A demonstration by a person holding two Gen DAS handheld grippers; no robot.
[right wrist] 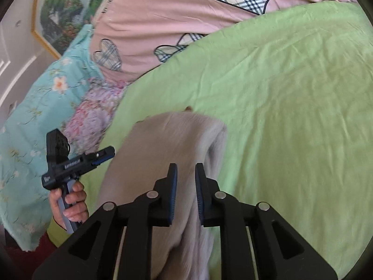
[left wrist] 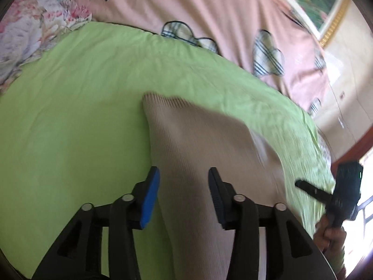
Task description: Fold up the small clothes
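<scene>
On a bed's green sheet (left wrist: pixel 70 116), a beige ribbed knit garment (left wrist: pixel 191 140) was seen partly folded; left gripper (left wrist: pixel 184 186) spread, right gripper (right wrist: pixel 186 182) nearly closed, grip unclear.

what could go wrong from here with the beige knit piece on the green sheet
1. The right gripper looks narrowly spread around a bunched edge of the beige knit garment; a thin pinch may slip.
2. The left gripper is open with cloth between its fingers, so that side may sag or fold unevenly.
3. The green sheet is wrinkled and could get pinched too.
</scene>
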